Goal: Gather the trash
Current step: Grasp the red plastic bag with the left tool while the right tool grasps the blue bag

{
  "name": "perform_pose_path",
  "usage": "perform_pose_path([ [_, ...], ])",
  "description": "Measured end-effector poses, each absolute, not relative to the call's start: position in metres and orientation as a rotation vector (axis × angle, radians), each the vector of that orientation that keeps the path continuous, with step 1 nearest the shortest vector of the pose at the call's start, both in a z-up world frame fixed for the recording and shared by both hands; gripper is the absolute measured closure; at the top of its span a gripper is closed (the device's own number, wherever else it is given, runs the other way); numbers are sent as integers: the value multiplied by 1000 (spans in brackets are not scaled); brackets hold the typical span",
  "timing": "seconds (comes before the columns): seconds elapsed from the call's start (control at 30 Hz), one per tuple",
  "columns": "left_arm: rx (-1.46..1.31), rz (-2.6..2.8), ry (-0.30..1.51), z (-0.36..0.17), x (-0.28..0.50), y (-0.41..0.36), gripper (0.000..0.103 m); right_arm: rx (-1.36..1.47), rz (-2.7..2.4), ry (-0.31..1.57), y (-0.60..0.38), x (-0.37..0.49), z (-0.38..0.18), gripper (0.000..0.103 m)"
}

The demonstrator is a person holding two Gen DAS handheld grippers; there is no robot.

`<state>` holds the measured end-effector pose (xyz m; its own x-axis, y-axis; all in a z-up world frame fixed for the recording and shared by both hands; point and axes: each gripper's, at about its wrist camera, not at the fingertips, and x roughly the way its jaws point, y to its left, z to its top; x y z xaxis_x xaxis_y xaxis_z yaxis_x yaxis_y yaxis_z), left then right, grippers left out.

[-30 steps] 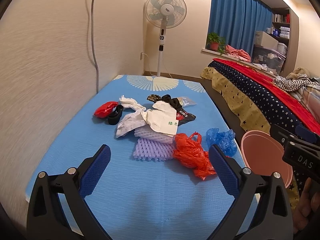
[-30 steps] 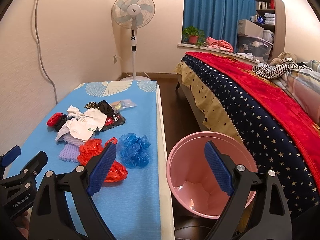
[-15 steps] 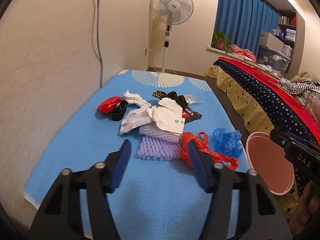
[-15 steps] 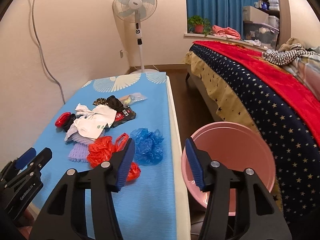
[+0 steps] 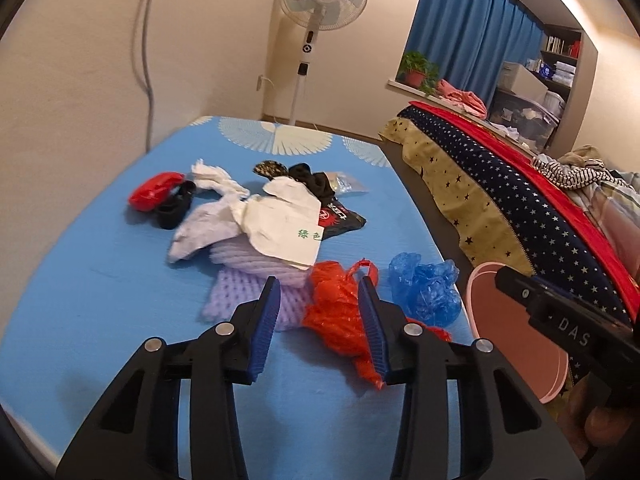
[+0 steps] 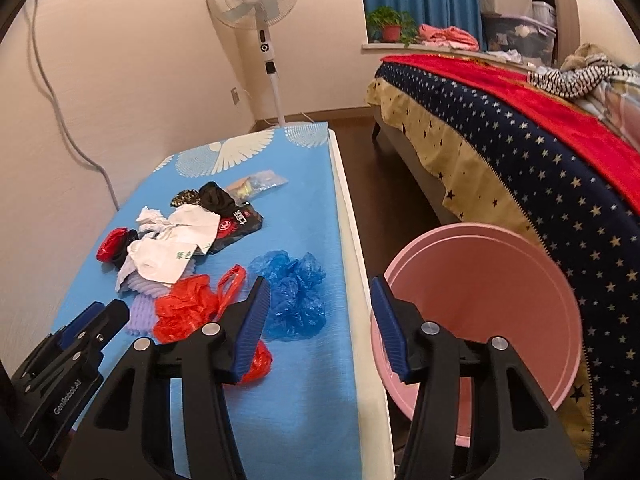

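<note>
None of the trash looks collected yet, judging by how it lies: every piece sits on the blue bench [image 5: 100, 280], and what shows of the pink bin [image 6: 500, 280] looks bare, though its bottom is hidden.

Well left of the left gripper [image 5: 320, 308] and beyond it lie a red wrapper [image 5: 154, 191] touching a black band [image 5: 174, 210]. Nearer, still left of the jaws, white paper [image 5: 280, 228] rests on purple foam netting [image 5: 236, 300], whose near edge reaches just beyond the left jaw. Those jaws are partly spread and pinch nothing; the red plastic bag [image 5: 340, 312] lies on the bench in line with the gap, apparently below and a little ahead. It seems the likely first pick. Just right of the right jaw is a crumpled blue bag [image 5: 424, 292], and farther back a black packet [image 5: 340, 218].

The right gripper [image 6: 320, 312] hangs over the bench edge, jaws likewise spread and empty, the blue bag just beyond its left jaw and the bin's rim behind its right jaw.
</note>
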<state>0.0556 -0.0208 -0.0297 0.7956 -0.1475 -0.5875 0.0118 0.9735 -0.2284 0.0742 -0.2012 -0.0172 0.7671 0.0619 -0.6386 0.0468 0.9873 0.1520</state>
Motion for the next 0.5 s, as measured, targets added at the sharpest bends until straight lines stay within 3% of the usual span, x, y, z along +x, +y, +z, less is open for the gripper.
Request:
perform_pose_path([
  [0.5,-286,-143,737,-61,86,-28,63,283,65,817,-194,121,-66,49],
])
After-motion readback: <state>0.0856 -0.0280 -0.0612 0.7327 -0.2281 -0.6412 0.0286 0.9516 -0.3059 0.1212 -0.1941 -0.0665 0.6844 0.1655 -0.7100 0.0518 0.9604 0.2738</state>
